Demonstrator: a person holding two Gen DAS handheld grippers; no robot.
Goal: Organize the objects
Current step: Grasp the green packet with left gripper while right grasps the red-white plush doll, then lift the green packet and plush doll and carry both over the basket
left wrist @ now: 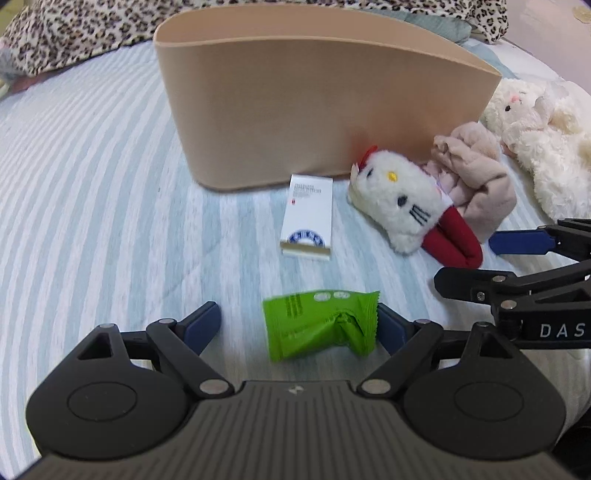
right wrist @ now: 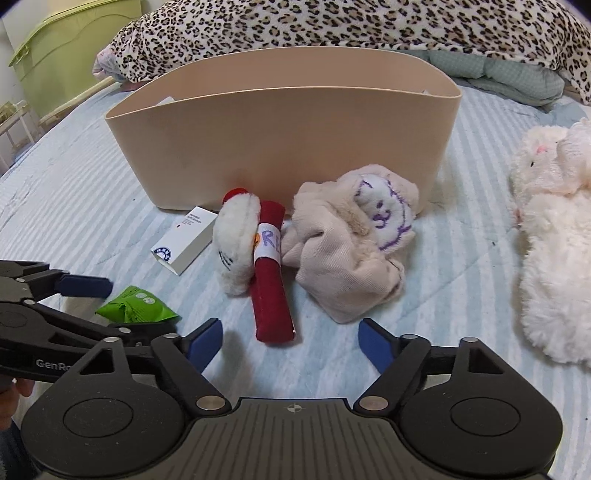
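Observation:
A green snack packet (left wrist: 320, 322) lies on the striped bed between the blue pads of my open left gripper (left wrist: 299, 325), nearer the right pad; contact is unclear. It also shows in the right wrist view (right wrist: 137, 305). A white box (left wrist: 307, 218) lies beyond it, before the beige bin (left wrist: 314, 110). A white cat plush with a red roll (left wrist: 406, 206), a beige cloth toy (left wrist: 476, 173) and a fluffy white plush (left wrist: 546, 147) lie to the right. My right gripper (right wrist: 291, 341) is open and empty, just short of the red roll (right wrist: 271, 284) and the cloth toy (right wrist: 351, 251).
A leopard-print blanket (right wrist: 332, 26) is heaped behind the bin (right wrist: 280, 140). A green plastic crate (right wrist: 74, 48) stands off the bed at far left. The left gripper's arm (right wrist: 55, 317) crosses the right view's lower left. Striped bedding (left wrist: 92, 184) spreads left.

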